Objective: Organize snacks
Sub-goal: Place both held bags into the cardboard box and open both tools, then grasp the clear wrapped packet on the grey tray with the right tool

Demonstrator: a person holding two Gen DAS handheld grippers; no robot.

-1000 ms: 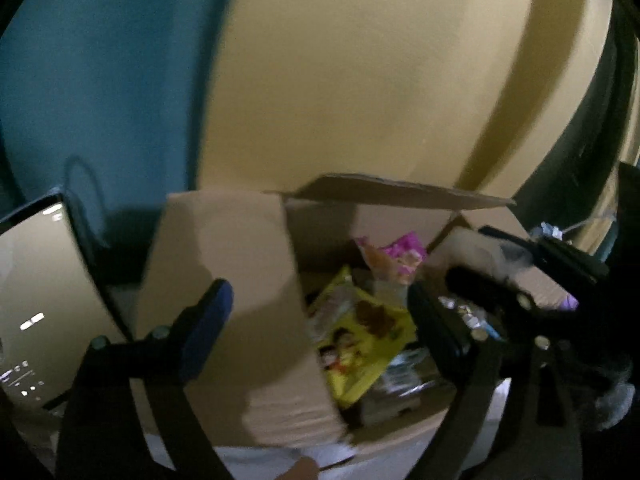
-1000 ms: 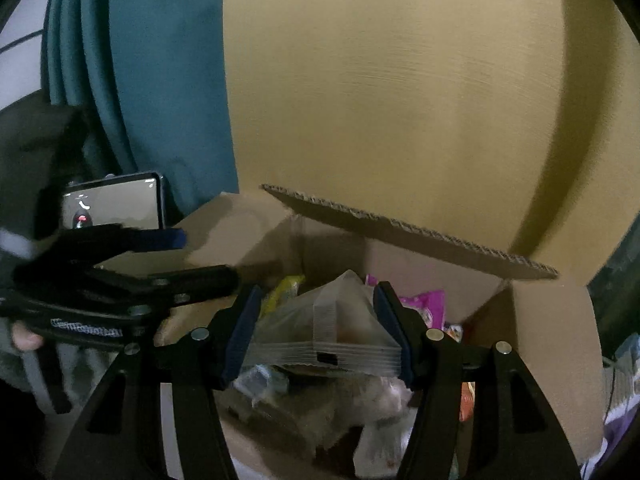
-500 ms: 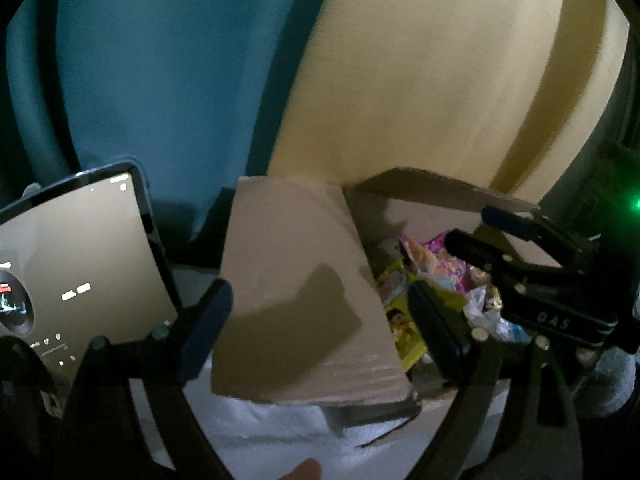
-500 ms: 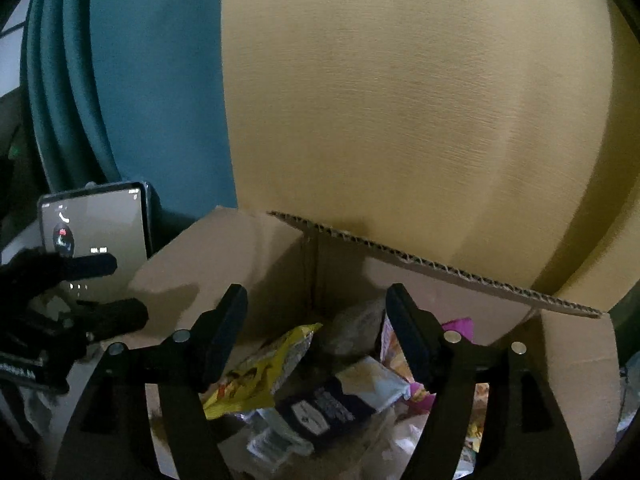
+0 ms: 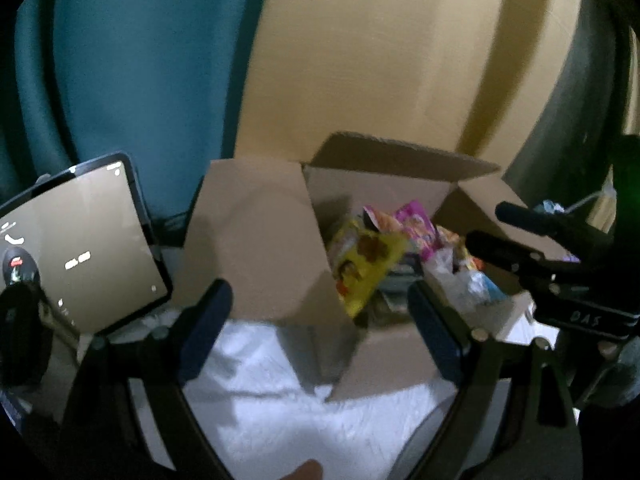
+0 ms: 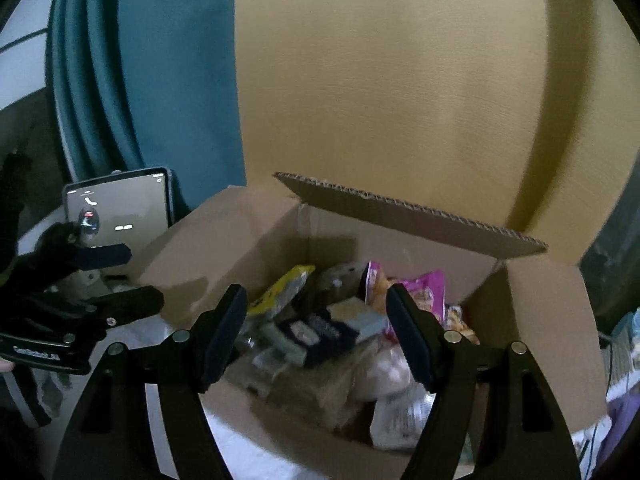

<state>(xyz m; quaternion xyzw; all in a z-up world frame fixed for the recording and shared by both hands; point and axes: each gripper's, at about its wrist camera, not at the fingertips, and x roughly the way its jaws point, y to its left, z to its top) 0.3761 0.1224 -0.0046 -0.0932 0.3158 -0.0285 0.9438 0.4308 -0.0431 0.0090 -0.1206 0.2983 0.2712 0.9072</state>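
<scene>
Snacks (image 6: 320,332) in one box (image 6: 540,320)

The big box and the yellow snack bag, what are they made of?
The box looks like plain brown corrugated cardboard: its flap edge shows a wavy layer, and the surface is matte. The yellow snack bag seems to be thin printed plastic film, since it is crinkled and brightly coloured, though blur hides any shine.

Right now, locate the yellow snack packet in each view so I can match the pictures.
Left wrist: yellow snack packet right of centre, inside the cardboard box, against its left flap.
Right wrist: the packet just left of centre, in the box's back-left corner.
Shared landmark: the pink packet.
</scene>
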